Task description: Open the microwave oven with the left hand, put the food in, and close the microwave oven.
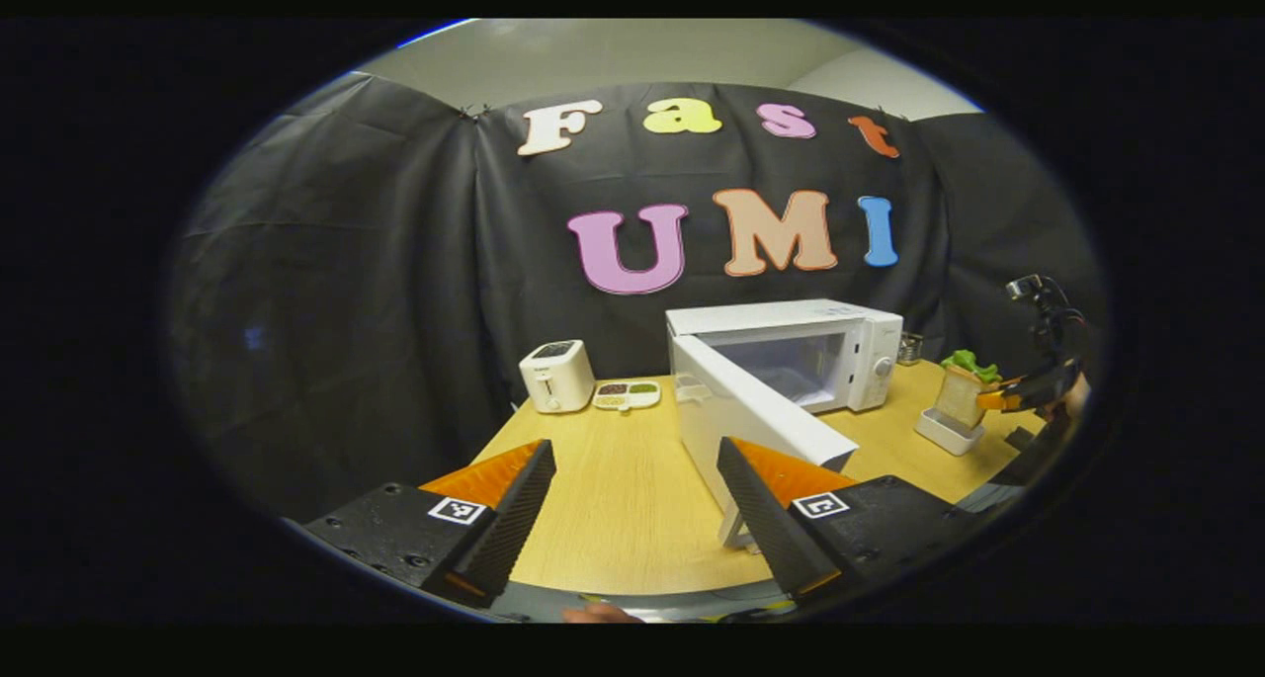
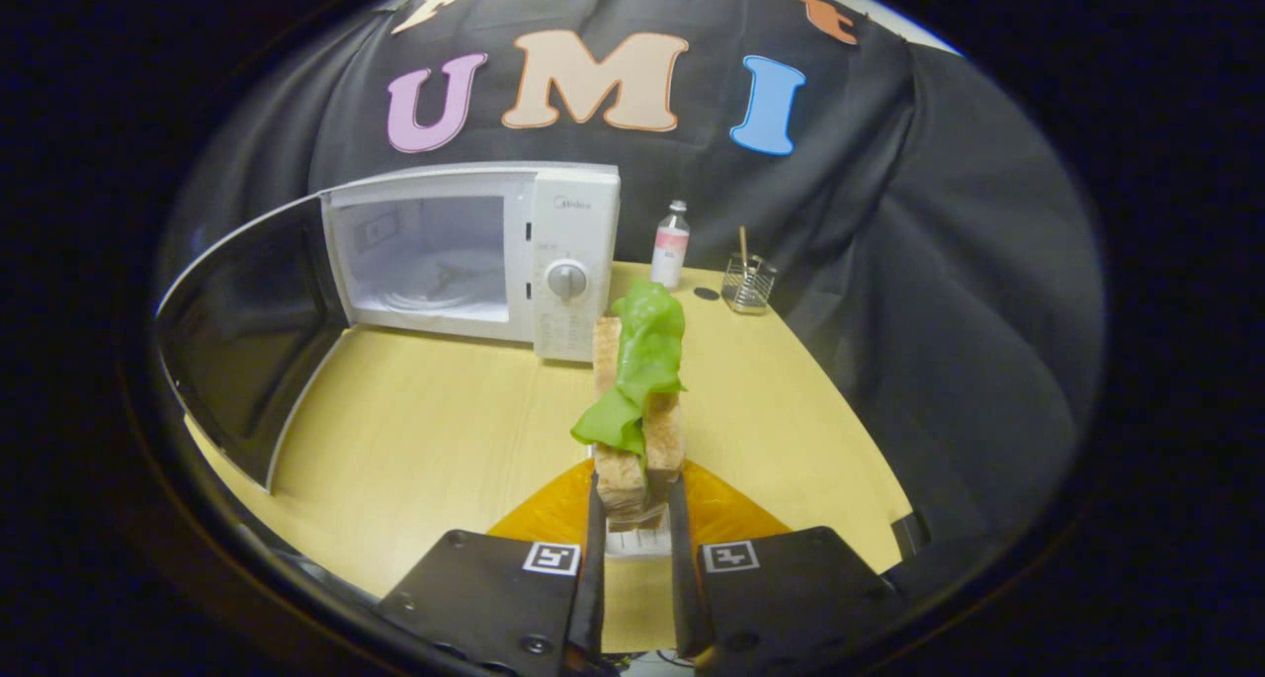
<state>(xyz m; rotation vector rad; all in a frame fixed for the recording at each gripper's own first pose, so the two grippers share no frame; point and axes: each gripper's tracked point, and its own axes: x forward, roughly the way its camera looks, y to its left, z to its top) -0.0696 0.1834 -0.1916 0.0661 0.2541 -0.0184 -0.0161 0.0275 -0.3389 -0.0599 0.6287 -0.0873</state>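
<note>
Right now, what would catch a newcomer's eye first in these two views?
The white microwave oven at the back of the pale wooden table, its door swung wide open. Then the toast sandwich with a green lettuce leaf, clamped upright in the right gripper, while the left gripper hangs open before the door.

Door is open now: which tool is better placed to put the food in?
Right. The right tool is already shut on the sandwich and faces the open microwave. The left tool is open and holds nothing, beside the swung-out door.
</note>
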